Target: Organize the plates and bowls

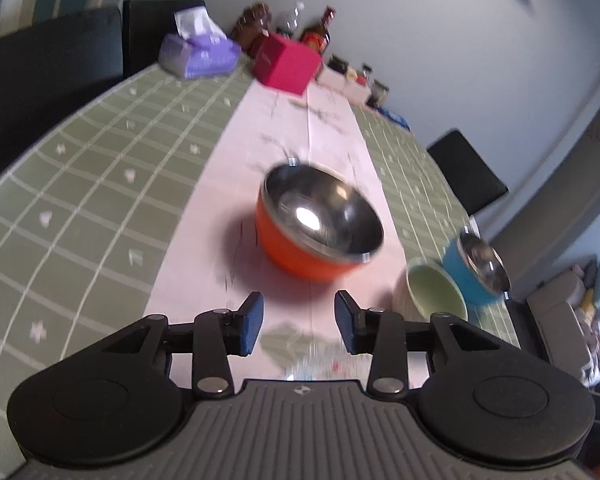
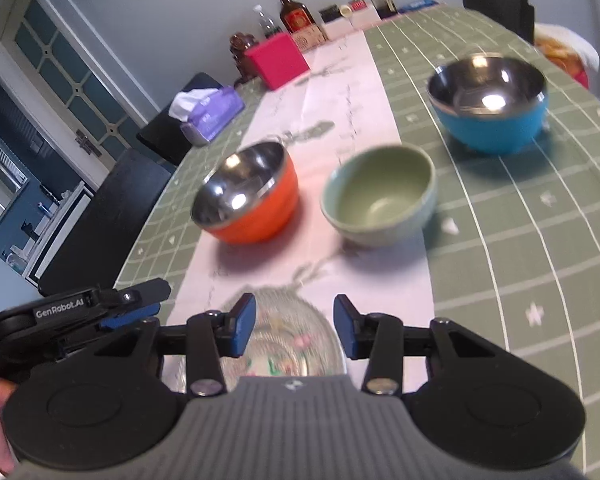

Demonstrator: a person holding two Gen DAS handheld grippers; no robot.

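Three bowls stand on the table. An orange bowl (image 1: 320, 224) (image 2: 246, 196) with a steel inside sits on the pink runner. To its right is a pale green ceramic bowl (image 1: 432, 292) (image 2: 380, 196), and further right a blue steel-lined bowl (image 1: 476, 276) (image 2: 488, 104). A clear patterned glass plate (image 2: 292, 340) lies flat on the runner under my right gripper (image 2: 295, 326). That gripper is open and its pads touch nothing. My left gripper (image 1: 299, 322) (image 2: 160, 299) hovers open just short of the orange bowl, holding nothing. A blurred edge of the plate (image 1: 300, 354) shows below it.
A purple tissue box (image 2: 212, 114), a pink box (image 2: 278, 60), bottles (image 2: 294, 12) and small jars line the far end of the green checked tablecloth (image 2: 520, 240). Black chairs (image 2: 112, 216) stand along the left side and one (image 1: 468, 172) on the right.
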